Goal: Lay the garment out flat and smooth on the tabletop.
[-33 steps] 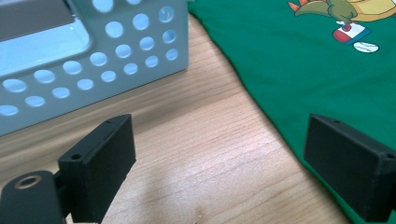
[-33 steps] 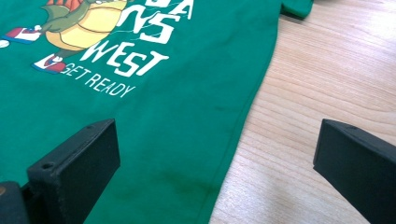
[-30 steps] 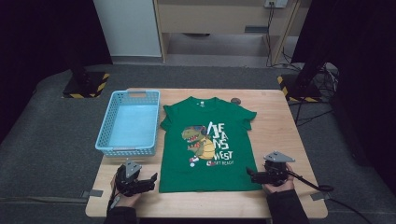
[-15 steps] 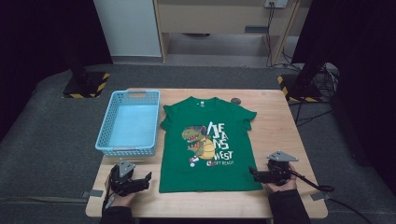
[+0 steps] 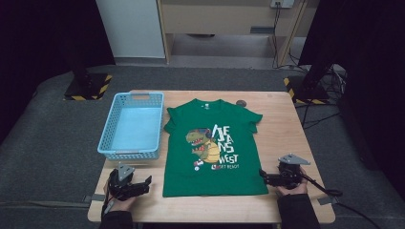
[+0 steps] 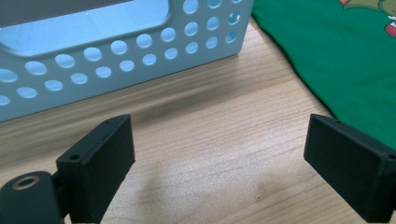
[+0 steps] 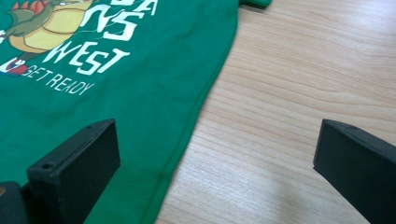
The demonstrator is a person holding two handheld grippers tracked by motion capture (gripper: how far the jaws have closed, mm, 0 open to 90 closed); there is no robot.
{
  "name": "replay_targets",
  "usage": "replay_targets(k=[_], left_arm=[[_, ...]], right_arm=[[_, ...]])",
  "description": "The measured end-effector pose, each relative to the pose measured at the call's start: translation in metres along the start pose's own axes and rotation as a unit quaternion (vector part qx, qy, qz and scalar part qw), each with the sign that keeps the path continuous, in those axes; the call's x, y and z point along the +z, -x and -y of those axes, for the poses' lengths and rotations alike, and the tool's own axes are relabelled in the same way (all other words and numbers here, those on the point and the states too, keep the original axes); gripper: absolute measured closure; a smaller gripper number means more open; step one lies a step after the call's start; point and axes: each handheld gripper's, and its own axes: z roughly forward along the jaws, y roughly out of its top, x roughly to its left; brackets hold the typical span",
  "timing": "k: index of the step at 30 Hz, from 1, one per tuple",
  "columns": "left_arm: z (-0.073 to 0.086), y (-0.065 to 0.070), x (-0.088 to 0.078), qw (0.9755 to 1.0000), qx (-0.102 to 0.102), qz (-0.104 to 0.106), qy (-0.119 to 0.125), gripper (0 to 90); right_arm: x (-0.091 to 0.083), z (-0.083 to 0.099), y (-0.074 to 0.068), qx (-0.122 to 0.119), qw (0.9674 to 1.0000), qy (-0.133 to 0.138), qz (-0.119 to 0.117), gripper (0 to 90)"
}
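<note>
Left gripper [image 5: 143, 182] has slid left; both spread — right gripper [image 5: 263, 175] straddles shirt [image 5: 212, 143] hem, probably pinches next.

Shirt: I see a green cotton T-shirt with a dinosaur print [image 5: 215, 143].
Pose: spread flat, print up, collar away from me.
Place: middle of the table.
</note>
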Motion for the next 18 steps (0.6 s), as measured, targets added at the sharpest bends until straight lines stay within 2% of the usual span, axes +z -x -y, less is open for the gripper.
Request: replay_targets(k=[18], left_arm=[[0.005, -0.014, -0.004, 0.9998, -0.015, -0.015, 0.002, 7.8]], right_arm=[[-0.002, 0.004, 0.015, 0.017, 0.9998, -0.005, 0.01, 0.3]])
